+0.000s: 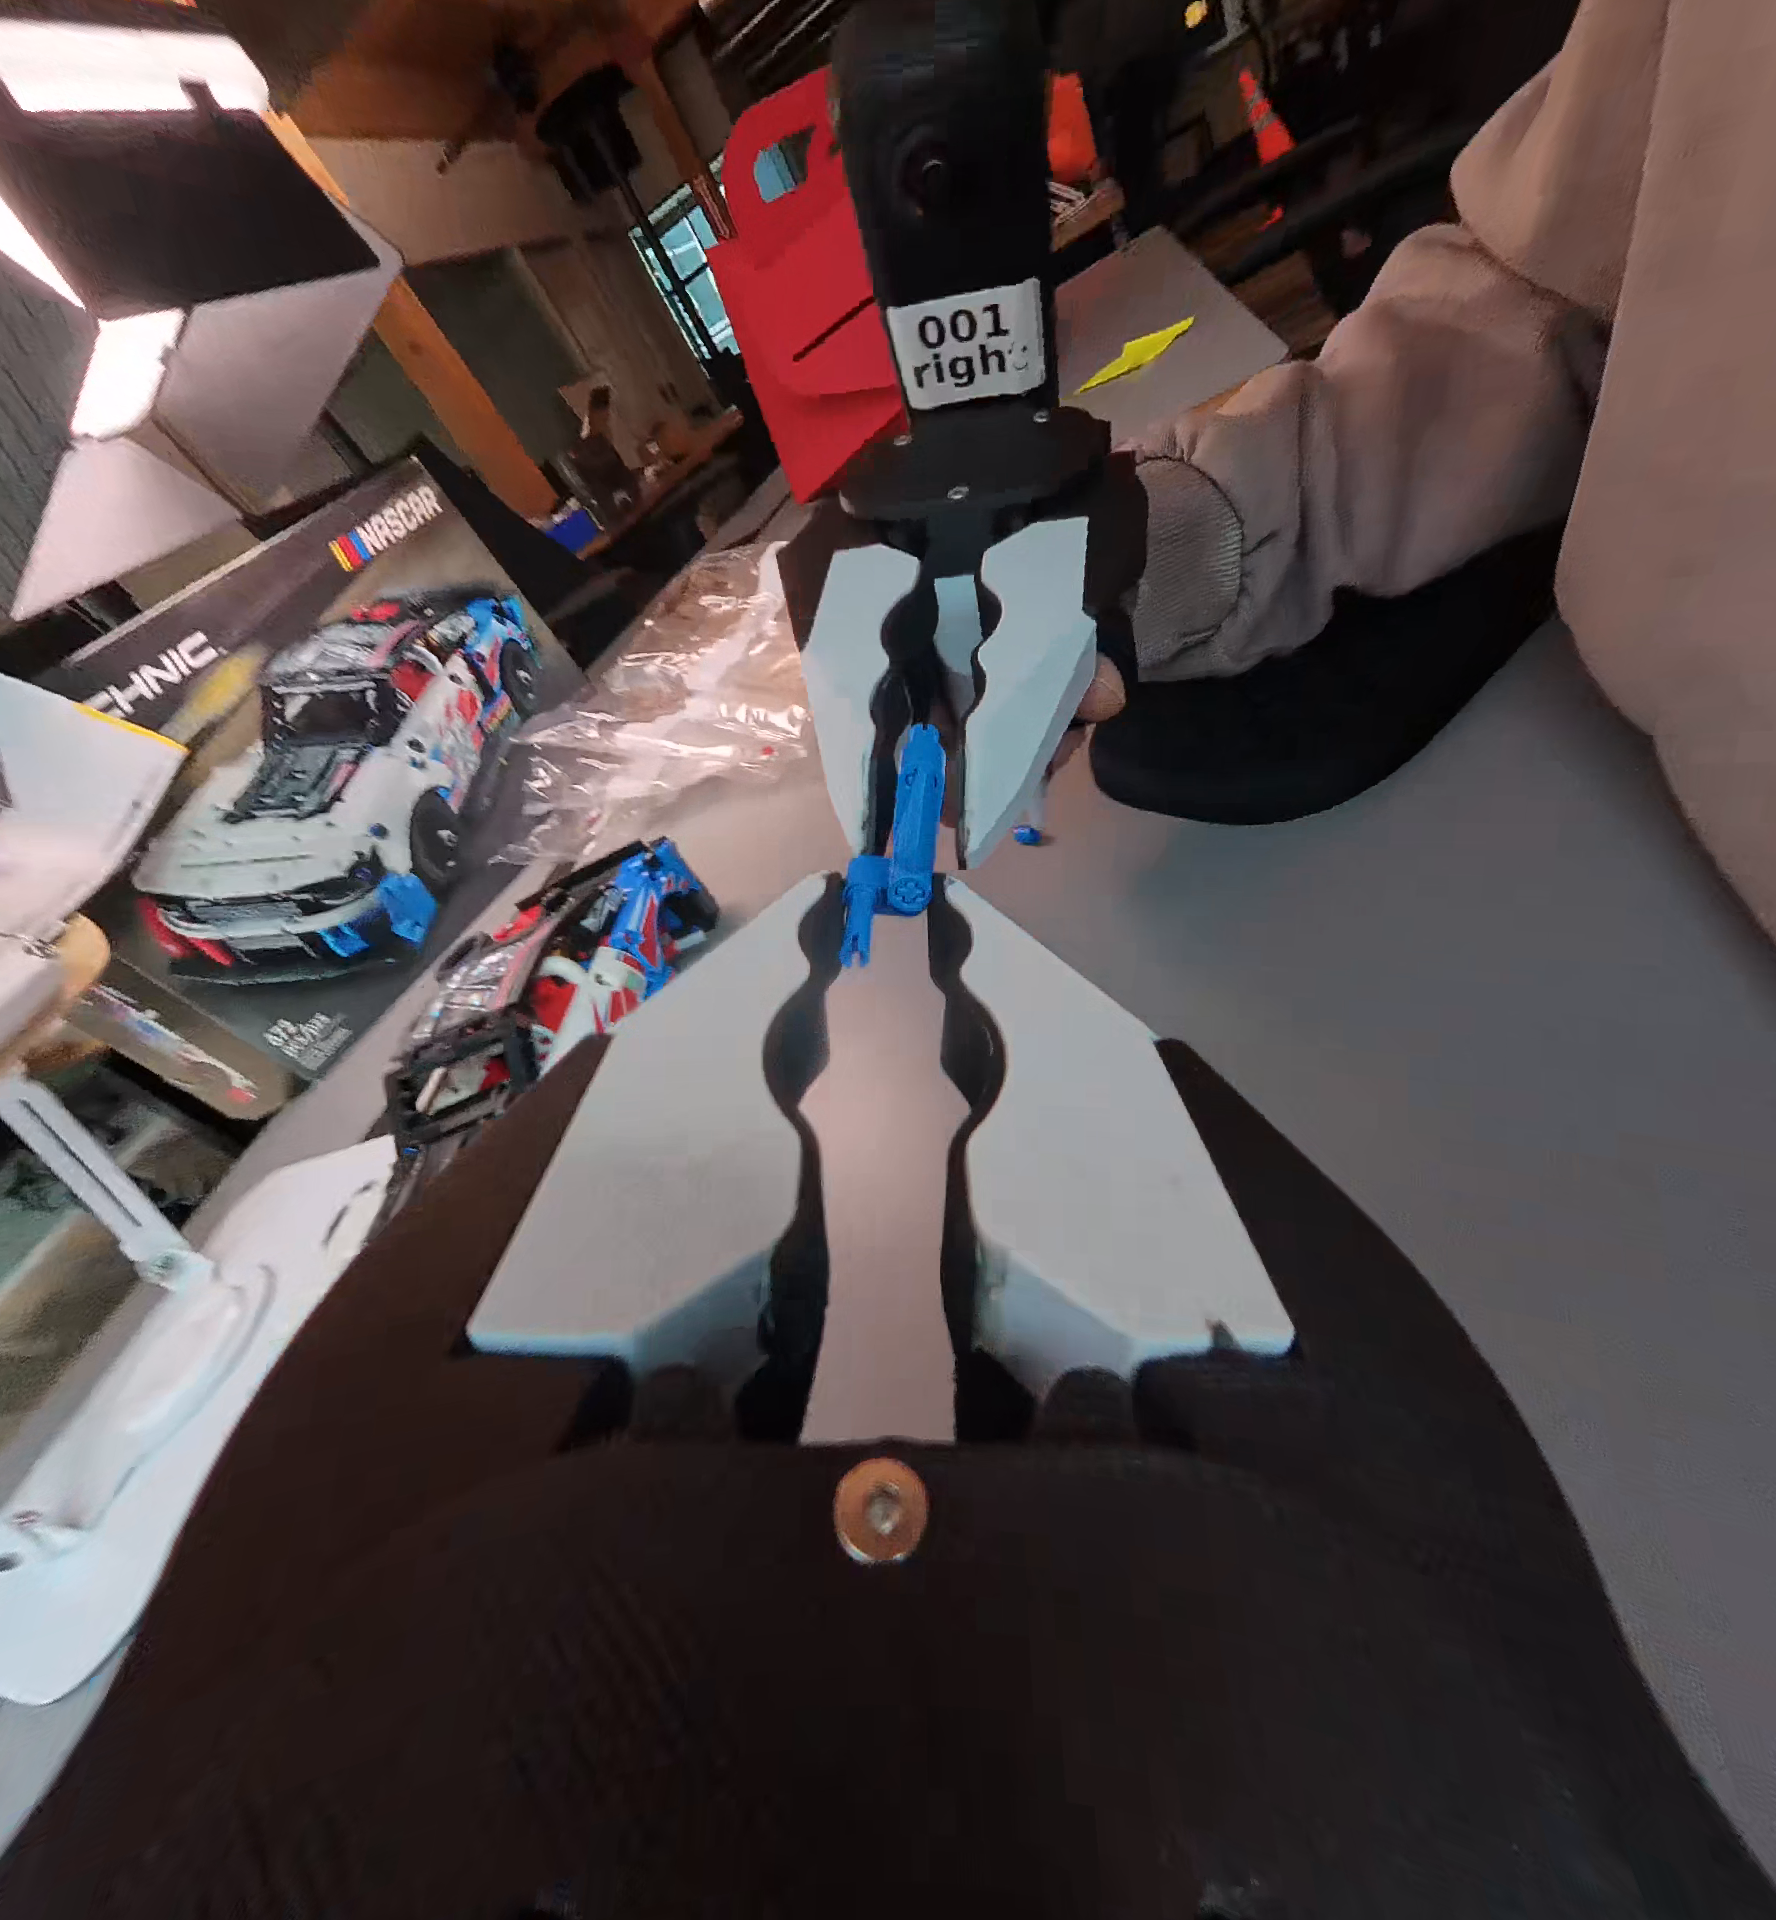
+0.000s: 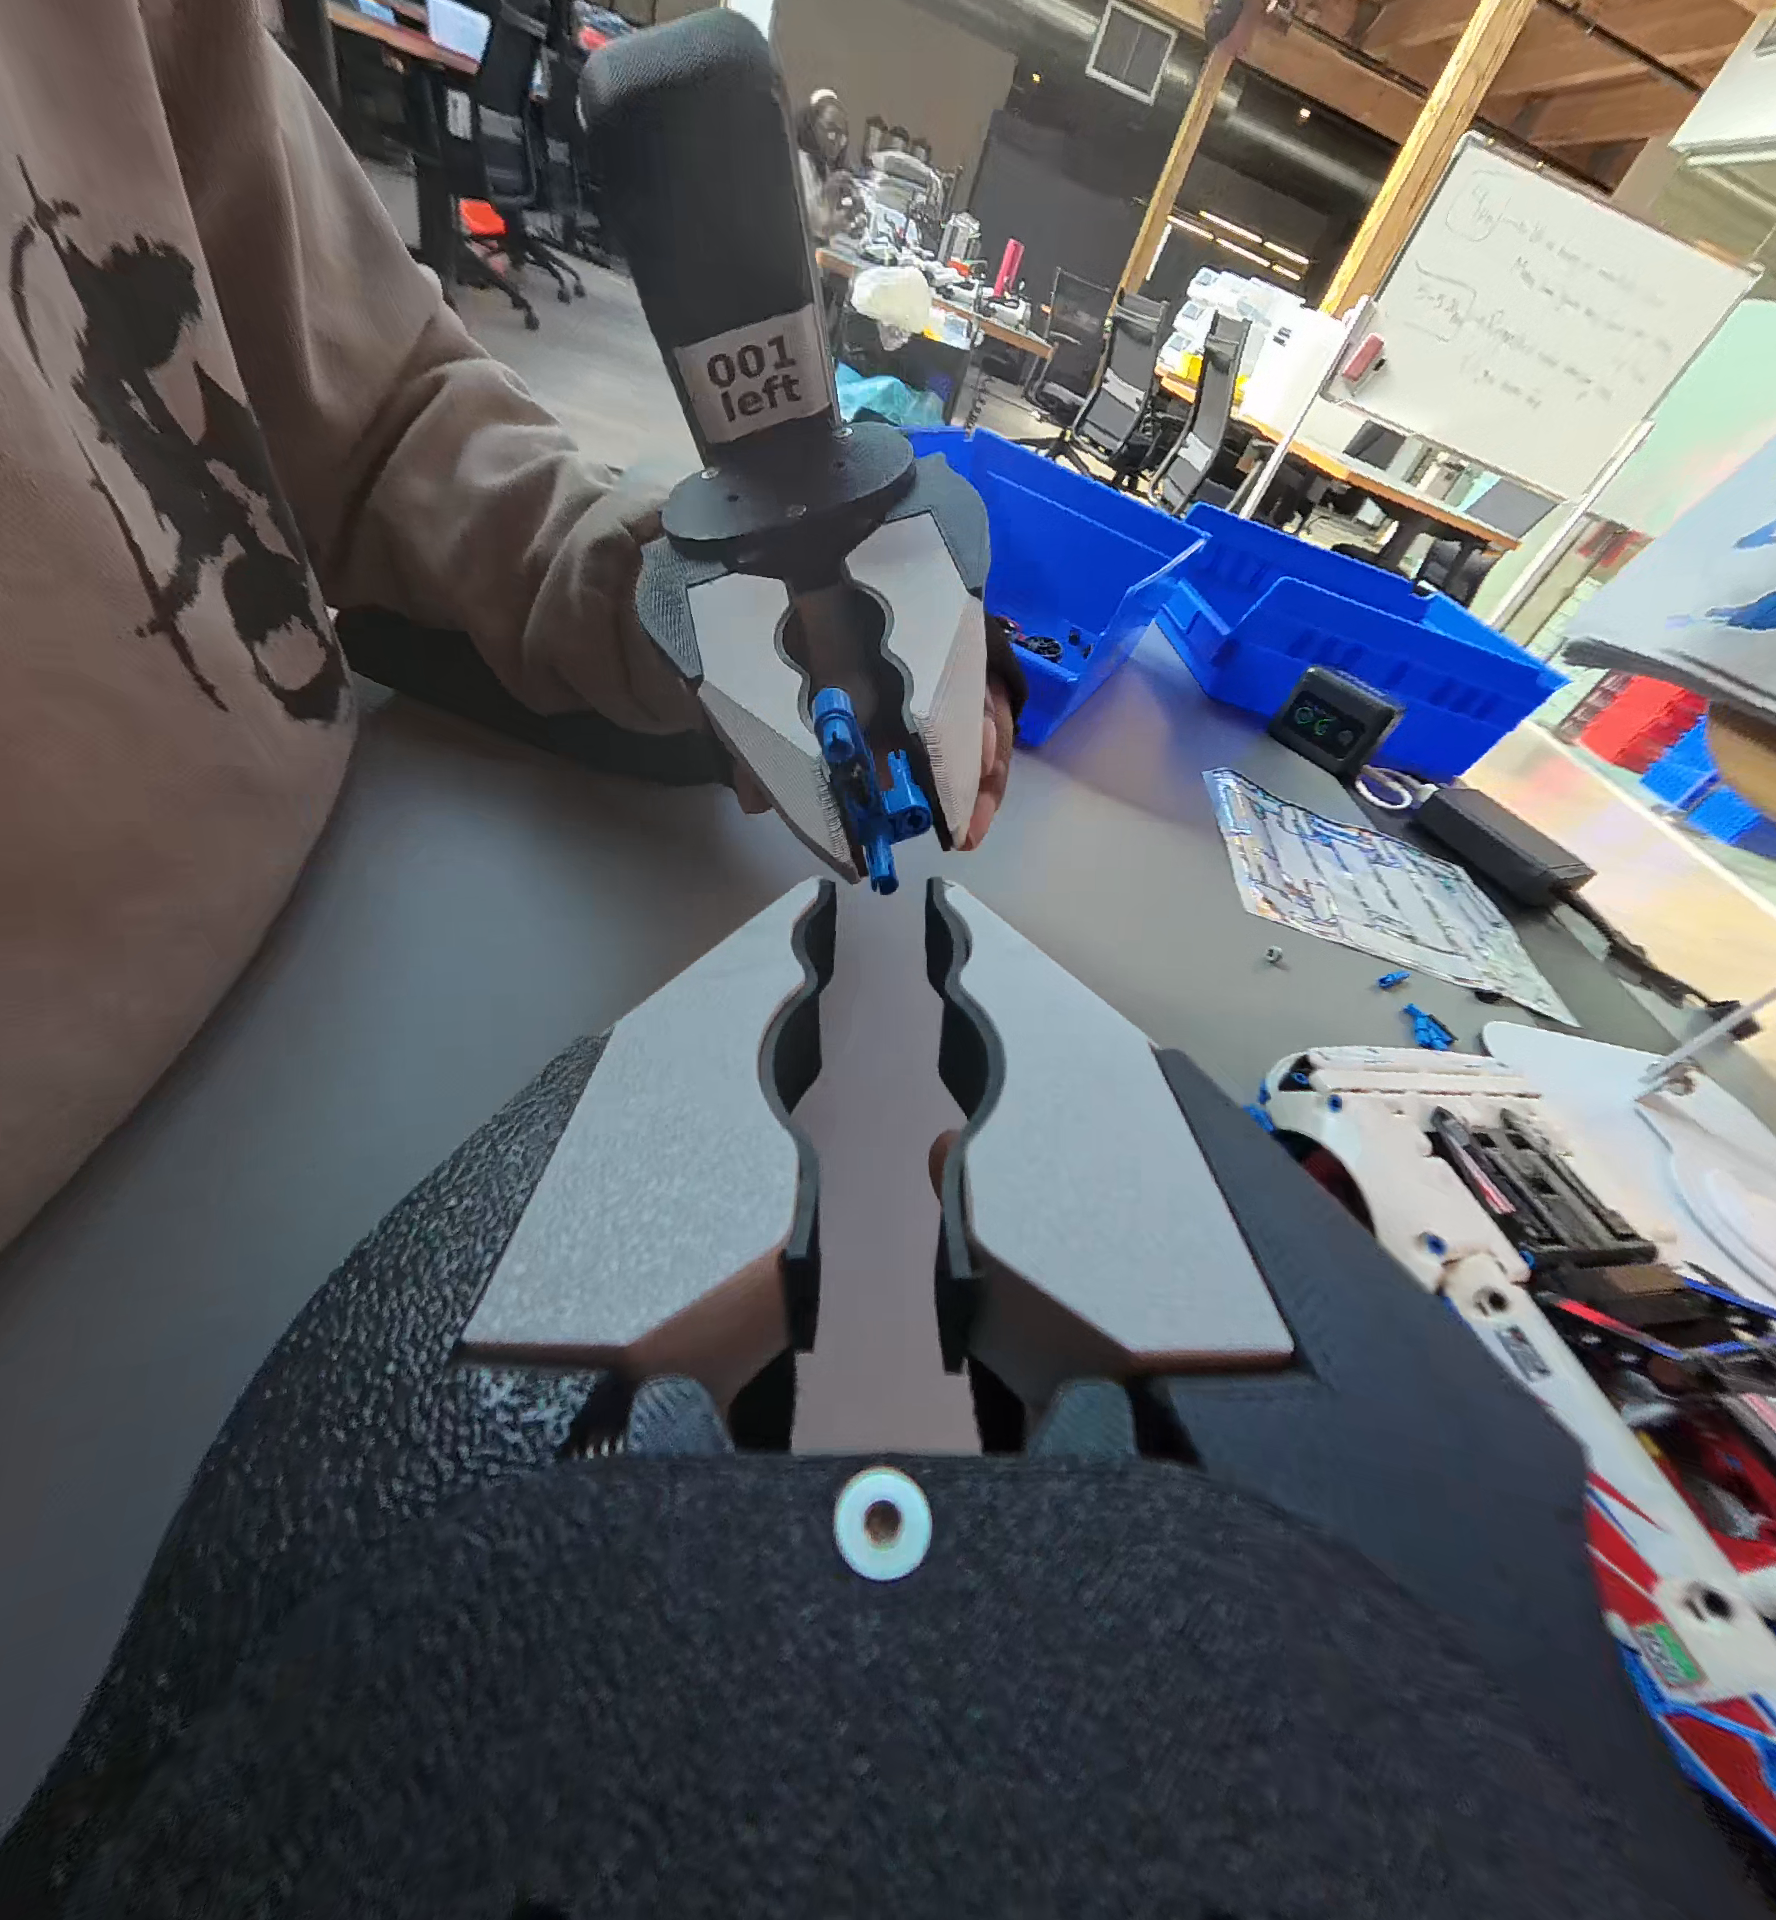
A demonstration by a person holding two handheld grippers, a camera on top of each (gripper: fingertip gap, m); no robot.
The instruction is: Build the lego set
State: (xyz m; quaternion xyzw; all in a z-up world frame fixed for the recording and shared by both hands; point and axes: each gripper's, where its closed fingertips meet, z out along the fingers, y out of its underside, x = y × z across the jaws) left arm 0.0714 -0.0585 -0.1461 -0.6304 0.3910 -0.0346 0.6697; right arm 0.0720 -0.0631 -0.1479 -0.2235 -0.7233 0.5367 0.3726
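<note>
A small blue Technic piece [image 1: 910,831], a short beam with a pin, sits between the fingertips of my left gripper [image 1: 892,885], which is shut on it above the grey table [image 1: 1383,1039]. In the right wrist view the left gripper [image 2: 896,857] faces me with the blue piece [image 2: 868,795] in its tips. My right gripper [image 2: 881,888] is open by a narrow gap with nothing between its fingers. Its tips almost touch the piece's pin end. In the left wrist view the right gripper [image 1: 917,847] points down at the piece. The partly built car [image 1: 551,966] lies on the table to the side.
The set's box [image 1: 344,748] and clear plastic bags [image 1: 676,707] lie behind the car [image 2: 1486,1247]. Blue bins [image 2: 1279,603], a printed sheet [image 2: 1362,894], loose blue parts [image 2: 1424,1023] and a black device [image 2: 1331,722] are on the far side. A person's sleeve [image 1: 1331,520] is close. The grippers are tip to tip, or close to it. Both grippers' tips are roughly 25 cm from the partly built car [image 1: 551,966].
</note>
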